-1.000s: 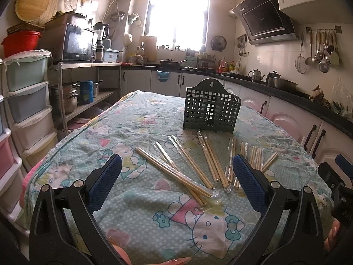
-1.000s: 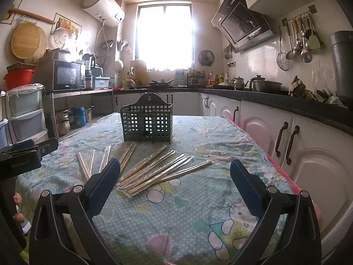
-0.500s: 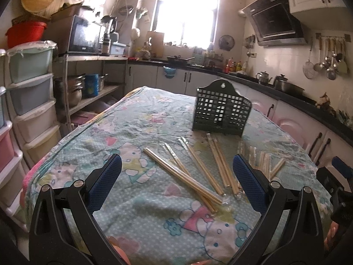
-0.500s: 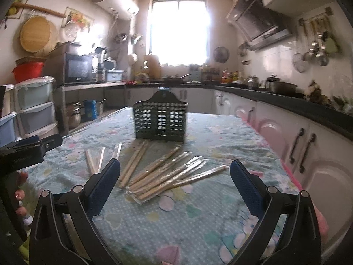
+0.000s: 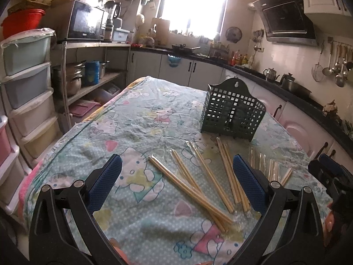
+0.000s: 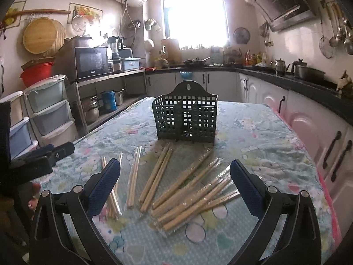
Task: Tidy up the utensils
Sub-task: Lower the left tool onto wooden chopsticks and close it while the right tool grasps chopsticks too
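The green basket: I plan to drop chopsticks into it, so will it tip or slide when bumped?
The green basket looks like thin perforated plastic and seems empty, so it is probably light. It stands upright on a wrinkled tablecloth, which may hold it a little, yet a sideways nudge from the chopsticks could likely shift or tip it.

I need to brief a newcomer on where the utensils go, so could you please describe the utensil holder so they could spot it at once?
Start at the table with the cartoon-cat cloth in the middle of the kitchen. Beyond the fan of wrapped chopsticks, toward the window, stands the utensil holder. It is the only upright thing on the table: a dark green plastic basket with square-grid walls and an arched back with a hanging hole.
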`<action>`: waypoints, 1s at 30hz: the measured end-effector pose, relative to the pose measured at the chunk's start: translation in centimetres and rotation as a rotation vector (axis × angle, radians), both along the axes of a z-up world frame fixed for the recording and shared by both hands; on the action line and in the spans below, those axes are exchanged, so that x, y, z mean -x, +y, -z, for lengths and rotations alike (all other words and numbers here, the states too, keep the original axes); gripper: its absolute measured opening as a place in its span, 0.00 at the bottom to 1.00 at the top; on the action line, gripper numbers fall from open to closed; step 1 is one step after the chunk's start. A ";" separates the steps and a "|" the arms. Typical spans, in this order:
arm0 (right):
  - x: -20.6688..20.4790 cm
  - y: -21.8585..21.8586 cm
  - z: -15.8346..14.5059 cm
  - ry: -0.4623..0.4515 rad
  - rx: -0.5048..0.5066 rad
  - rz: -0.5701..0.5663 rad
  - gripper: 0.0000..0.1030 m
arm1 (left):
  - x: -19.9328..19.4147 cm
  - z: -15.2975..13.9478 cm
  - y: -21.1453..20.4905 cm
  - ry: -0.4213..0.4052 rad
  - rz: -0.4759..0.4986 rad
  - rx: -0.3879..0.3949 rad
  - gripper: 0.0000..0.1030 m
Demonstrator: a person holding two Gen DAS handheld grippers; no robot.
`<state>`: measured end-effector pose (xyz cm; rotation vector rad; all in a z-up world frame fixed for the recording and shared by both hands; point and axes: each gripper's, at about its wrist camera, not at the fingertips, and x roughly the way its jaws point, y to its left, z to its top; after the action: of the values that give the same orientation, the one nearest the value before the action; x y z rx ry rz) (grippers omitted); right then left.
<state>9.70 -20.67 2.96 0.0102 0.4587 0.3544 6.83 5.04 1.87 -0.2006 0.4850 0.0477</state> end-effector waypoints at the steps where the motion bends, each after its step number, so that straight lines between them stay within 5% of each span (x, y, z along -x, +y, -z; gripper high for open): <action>1: -0.9 0.1 -0.1 0.016 0.001 0.002 0.94 | -0.4 0.0 0.0 0.007 -0.001 0.000 0.90; 21: -15.2 0.0 2.7 0.257 0.022 0.064 0.94 | -9.4 3.4 2.2 0.302 -0.016 0.077 0.90; 24: -16.8 0.1 3.5 0.289 0.025 0.071 0.86 | -10.2 4.2 2.7 0.352 -0.022 0.082 0.89; 30: -19.3 0.2 5.5 0.369 0.021 0.070 0.77 | -10.9 6.1 4.1 0.431 -0.006 0.167 0.64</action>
<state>29.00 -20.48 -2.52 0.0715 0.8249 0.2785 17.77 9.09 -4.18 -0.3582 0.9192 0.0571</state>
